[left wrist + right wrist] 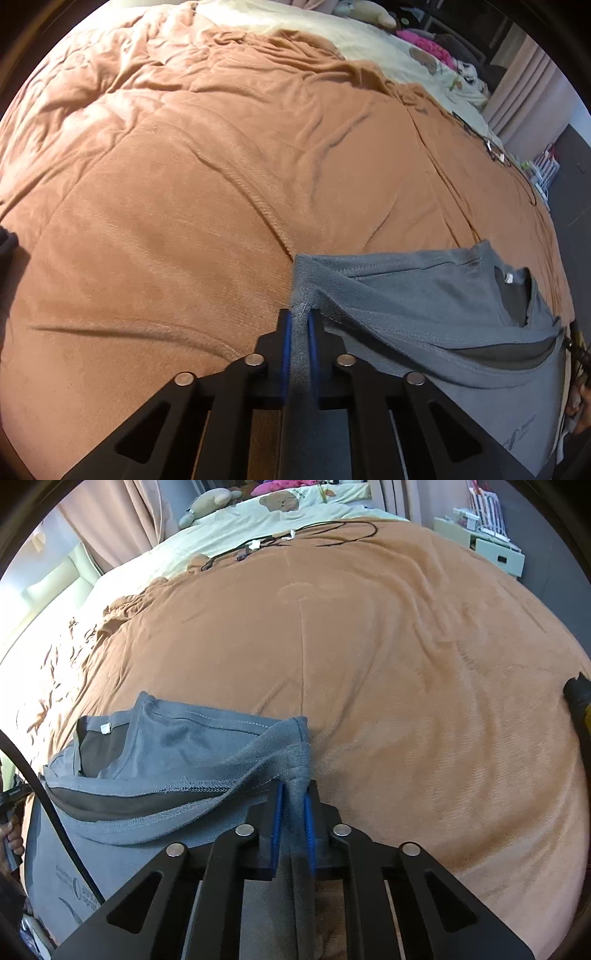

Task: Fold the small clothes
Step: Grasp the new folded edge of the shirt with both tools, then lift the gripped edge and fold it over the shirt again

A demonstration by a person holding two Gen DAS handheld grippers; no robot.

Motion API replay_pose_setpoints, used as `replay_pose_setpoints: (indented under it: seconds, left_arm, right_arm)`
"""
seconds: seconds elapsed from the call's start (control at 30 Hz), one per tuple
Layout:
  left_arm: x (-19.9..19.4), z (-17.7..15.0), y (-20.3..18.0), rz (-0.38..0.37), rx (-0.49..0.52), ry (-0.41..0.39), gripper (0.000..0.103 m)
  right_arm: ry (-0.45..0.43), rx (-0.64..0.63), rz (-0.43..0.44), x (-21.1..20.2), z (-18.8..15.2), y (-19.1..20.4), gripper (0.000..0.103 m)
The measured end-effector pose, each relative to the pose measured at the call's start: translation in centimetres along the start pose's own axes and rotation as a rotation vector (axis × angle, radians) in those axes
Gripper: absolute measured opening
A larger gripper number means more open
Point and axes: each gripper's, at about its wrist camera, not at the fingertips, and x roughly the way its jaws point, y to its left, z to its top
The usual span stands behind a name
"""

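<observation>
While the grey shirt [424, 295], soft and light, hangs low at 5 o'clock over the brown blanket [184, 184], its corners are clamped tight by the left gripper [300, 321] and the right gripper [293, 794], so a hold near the seams seems safest.

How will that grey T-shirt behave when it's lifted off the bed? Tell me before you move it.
Probably floppy: the grey T-shirt sags between the left gripper and the right gripper, both shut on bunched cloth. Likely light, since thin folds drape loosely. It may drag on the fuzzy brown blanket rather than slide.
</observation>
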Motion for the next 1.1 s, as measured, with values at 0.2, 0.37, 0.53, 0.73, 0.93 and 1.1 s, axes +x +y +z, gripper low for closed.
replay_pose_setpoints:
  seconds: [0.2, 0.37, 0.53, 0.73, 0.93, 1.1]
  left_arm:
    - [-1.8, -0.3, 0.5, -0.002, -0.017, -0.042, 0.006]
    - [-3.4, -0.6, 0.5, -0.003, -0.024, -0.071, 0.006]
    - [-5.4, -0.4, 0.4, -0.013, -0.025, -0.109, 0.006]
    - [-8.7, 0.7, 0.0, -0.035, -0.004, -0.157, 0.006]
    - [-11.0, 3.6, -0.5, -0.043, -0.010, -0.205, 0.006]
    - [-10.3, 6.0, -1.8, -0.021, 0.010, -0.209, 0.006]
  right_arm:
    - [-0.040, 0.010, -0.007, -2.4, -0.6, 0.0, 0.001]
    - [-0.064, -0.019, -0.012, -3.9, -1.1, 0.6, 0.001]
    - [-0.114, -0.012, 0.003, -6.1, -0.9, 0.7, 0.001]
    - [-0.165, -0.008, 0.029, -9.0, -0.3, 1.5, 0.001]
    - [-0.213, -0.005, 0.034, -10.6, 0.9, 2.0, 0.001]
    - [-0.211, 0.007, 0.017, -9.2, 2.2, 1.9, 0.001]
